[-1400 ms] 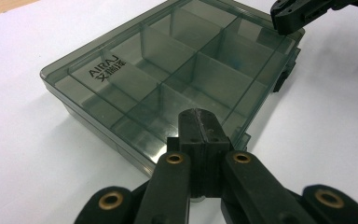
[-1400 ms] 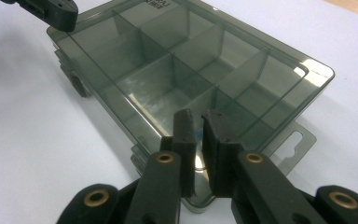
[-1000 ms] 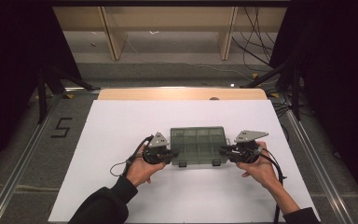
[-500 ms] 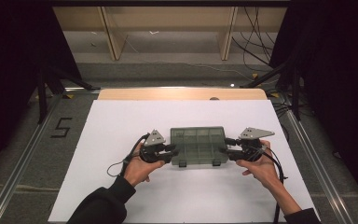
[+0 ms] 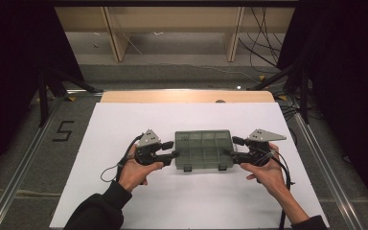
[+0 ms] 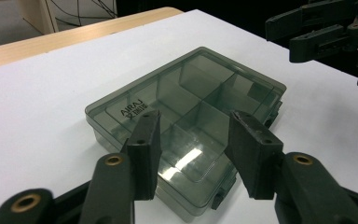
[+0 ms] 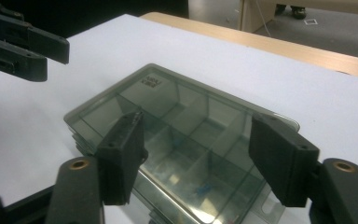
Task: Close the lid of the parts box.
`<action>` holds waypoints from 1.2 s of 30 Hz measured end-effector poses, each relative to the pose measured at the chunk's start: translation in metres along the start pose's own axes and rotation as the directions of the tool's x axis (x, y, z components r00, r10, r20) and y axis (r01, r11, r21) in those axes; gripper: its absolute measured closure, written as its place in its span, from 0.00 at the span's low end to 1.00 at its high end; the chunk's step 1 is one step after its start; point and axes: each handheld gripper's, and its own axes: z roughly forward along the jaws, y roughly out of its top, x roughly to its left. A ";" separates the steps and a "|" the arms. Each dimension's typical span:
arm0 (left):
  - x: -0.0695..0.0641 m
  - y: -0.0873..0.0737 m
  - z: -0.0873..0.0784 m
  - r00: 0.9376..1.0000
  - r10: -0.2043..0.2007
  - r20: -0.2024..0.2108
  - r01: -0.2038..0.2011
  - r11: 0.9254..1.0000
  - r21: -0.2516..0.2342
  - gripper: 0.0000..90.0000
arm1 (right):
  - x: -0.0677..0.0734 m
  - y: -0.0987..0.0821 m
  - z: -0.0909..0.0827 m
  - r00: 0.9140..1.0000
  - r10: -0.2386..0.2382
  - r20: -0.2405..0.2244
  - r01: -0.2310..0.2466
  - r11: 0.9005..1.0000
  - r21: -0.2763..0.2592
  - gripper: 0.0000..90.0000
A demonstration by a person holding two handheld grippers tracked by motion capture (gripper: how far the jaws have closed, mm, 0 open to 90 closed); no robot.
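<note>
Now a flat, smoke-grey translucent plastic organiser box (image 5: pixel 203 149) with inner dividers lies closed on the white table top (image 5: pixel 124 120), roughly at the middle of the sheet and a little toward the near side. Its lid is down, and two small dark latches sit on its near edge. In the left gripper view the box (image 6: pixel 186 116) shows a small printed mark on the lid near one corner, and the dividers split it into several compartments of unequal size.

The left gripper (image 5: pixel 172 149), held in the person's left hand (image 5: pixel 135 171), sits just beside the box's left end, its black jaws pointing right toward it. Its jaws have just been opening; they stand apart over the left end of the box, and the pads do not press on the plastic, so the grip is released. The right gripper (image 5: pixel 228 147), held in the right hand (image 5: pixel 264 173), mirrors it at the box's right end, jaws pointing left. Its jaws have also just been opening and stand wide, one on either side of the box end in the right gripper view (image 7: pixel 196 156), pressing on nothing.

Beyond the white sheet, a pale wooden strip (image 5: pixel 187 96) runs along the table's far edge.
</note>
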 end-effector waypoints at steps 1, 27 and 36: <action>0.000 0.000 -0.002 1.000 -0.001 -0.006 0.001 1.000 -0.003 0.58 | 0.001 0.001 -0.001 1.000 -0.002 0.005 0.002 1.000 -0.001 0.40; 0.004 -0.009 -0.049 0.998 0.042 -0.036 -0.045 0.994 -0.097 0.40 | 0.033 -0.003 -0.016 1.000 -0.011 0.019 0.011 0.999 -0.032 0.30; 0.001 -0.018 -0.054 0.999 0.032 -0.035 -0.036 0.994 -0.099 0.35 | 0.039 -0.008 -0.024 1.000 -0.009 0.023 0.010 1.000 -0.029 0.28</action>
